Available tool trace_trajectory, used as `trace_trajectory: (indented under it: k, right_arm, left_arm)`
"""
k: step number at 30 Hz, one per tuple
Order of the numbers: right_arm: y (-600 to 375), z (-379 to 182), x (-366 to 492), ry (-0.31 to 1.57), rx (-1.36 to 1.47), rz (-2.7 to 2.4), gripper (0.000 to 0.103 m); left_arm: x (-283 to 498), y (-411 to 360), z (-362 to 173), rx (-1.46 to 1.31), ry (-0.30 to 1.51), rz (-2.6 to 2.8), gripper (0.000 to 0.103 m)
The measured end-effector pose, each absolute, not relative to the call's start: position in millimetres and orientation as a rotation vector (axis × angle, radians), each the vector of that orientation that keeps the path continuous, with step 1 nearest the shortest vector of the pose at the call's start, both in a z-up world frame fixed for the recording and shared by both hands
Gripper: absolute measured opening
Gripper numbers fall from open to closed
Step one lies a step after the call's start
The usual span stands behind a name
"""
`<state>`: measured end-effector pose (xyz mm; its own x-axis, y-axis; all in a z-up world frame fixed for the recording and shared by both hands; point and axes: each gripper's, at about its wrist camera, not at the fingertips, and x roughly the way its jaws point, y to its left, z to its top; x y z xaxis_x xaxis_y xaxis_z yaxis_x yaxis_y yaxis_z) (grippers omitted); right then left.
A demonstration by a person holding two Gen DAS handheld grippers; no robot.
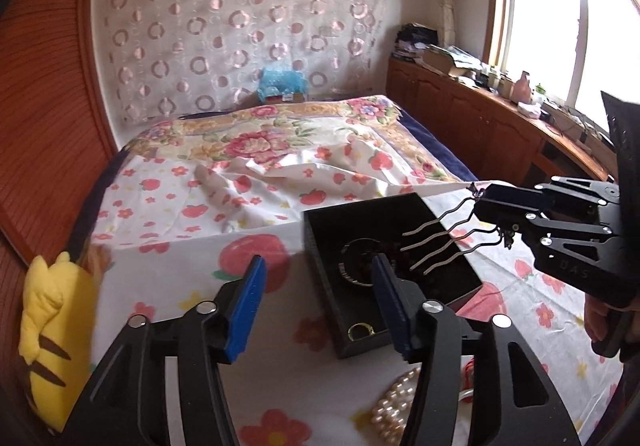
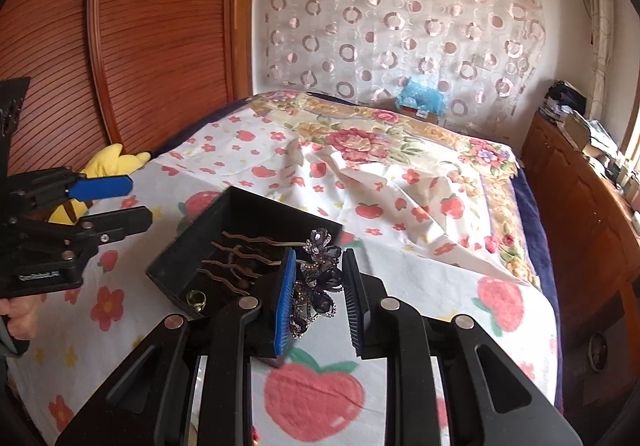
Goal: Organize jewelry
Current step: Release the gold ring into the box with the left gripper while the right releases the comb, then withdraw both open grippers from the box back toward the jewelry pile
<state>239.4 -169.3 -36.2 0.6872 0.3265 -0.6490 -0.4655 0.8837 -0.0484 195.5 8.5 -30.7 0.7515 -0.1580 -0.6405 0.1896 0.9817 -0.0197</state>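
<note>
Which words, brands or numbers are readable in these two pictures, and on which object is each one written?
"DAS": embossed on the black body of the right gripper, seen from the left wrist.
White label on the body of the left gripper, seen from the right wrist: too blurred to read.
No other text is legible.

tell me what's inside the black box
The black box holds a gold ring at its near end and a dark round piece further in. The comb and the left claw cover the rest of its floor.
</note>
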Motion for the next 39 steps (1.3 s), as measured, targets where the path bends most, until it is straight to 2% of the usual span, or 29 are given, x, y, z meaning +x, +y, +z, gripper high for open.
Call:
trace_trajectory:
  k: [8,22,23,24,25,34,39]
  right_arm:
    - [-136,-54,243,0.709,-0.286,0.480,0.026]
    - [-121,-72,243,0.747,-0.323,0.507,0.028]
    - [-123,-72,243,0.745,-0.319,0.506,0.031]
    - [-124,-71,242,0.742,-0.313,0.506,0.038]
    - [-126,-69,242,0.740,-0.304,0.507,0.040]
    - [-158,-47,204,0.677,-0.232,0.533,0.040]
    - [-186,-56,168,0.704,-0.212,0.560,0.038]
  left_arm:
    - [178,28,-31,0.039,0.691,-0.160,0.059]
    - [150,25,-43,0.028,0.706,-0.194,0.060]
    - [149,24,-44,0.028,0.708,-0.197,0.060]
    - [148,23,-44,0.029,0.709,-0.200,0.060]
    - [147,22,-45,0.030,0.710,-0.202,0.060]
    - [137,15,-54,0.035,0.727,-0.224,0.060]
    - [131,11,-66,0.040,0.748,-0.233,0.061]
